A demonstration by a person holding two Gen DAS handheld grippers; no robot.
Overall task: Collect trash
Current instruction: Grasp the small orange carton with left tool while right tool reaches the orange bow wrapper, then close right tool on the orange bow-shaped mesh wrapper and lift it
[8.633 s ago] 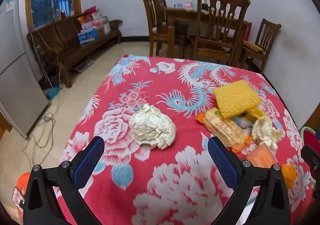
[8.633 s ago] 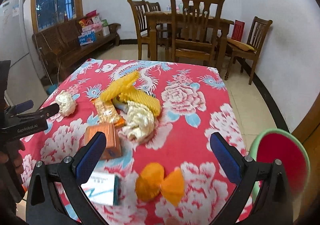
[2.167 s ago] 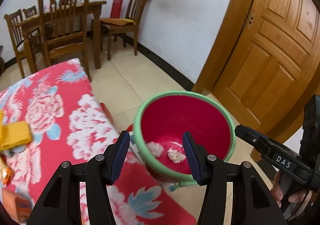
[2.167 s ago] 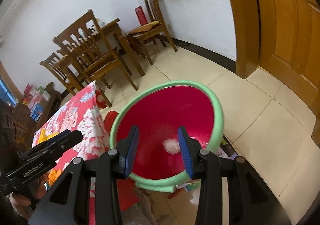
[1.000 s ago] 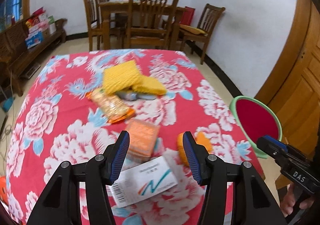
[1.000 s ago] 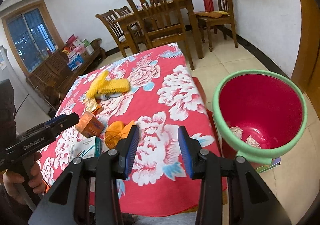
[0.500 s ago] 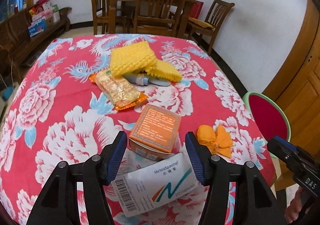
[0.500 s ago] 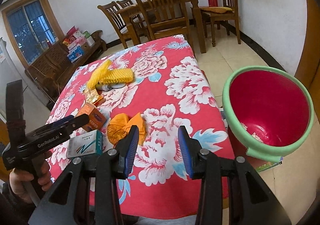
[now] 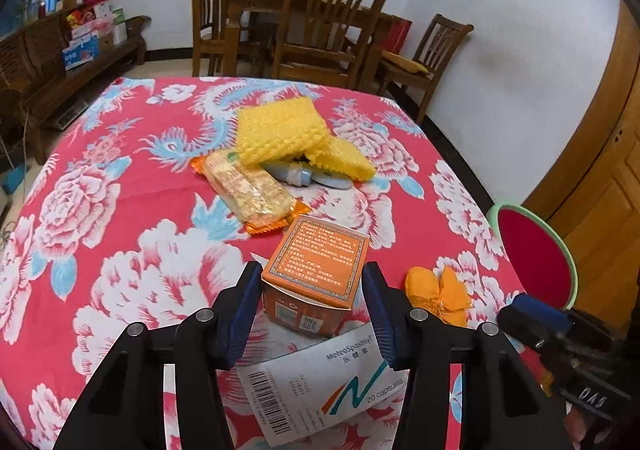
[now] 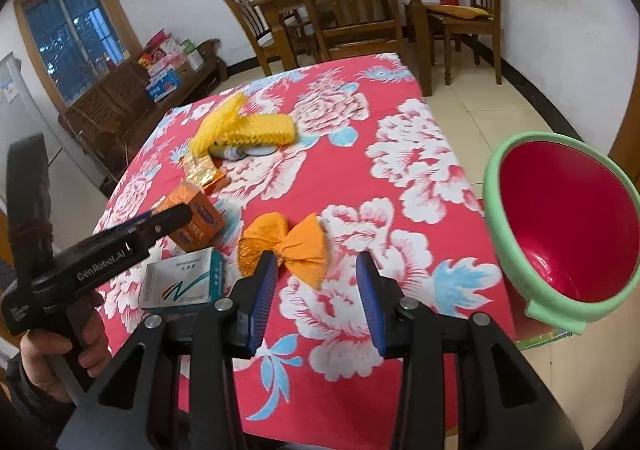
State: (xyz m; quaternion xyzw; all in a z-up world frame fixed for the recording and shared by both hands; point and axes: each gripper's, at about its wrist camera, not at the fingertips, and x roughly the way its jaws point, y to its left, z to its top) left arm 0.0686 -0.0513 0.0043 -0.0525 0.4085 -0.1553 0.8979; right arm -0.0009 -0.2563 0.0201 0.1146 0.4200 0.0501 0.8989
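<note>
My left tool (image 9: pixel 312 306) is closing with the orange box (image 9: pixel 318 270) between its blue pads; I cannot tell whether they touch it yet. The box sits on the flowered worktop (image 9: pixel 120 209), just behind a white medicine carton (image 9: pixel 320 382). My right tool (image 10: pixel 316 290) stands half-wide and empty, the orange wrapper (image 10: pixel 286 244) just beyond it. The red bin (image 10: pixel 568 230) stands beside the worktop's right edge.

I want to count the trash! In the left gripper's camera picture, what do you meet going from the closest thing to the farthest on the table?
White medicine box → orange box → snack wrapper → yellow foam netting.
</note>
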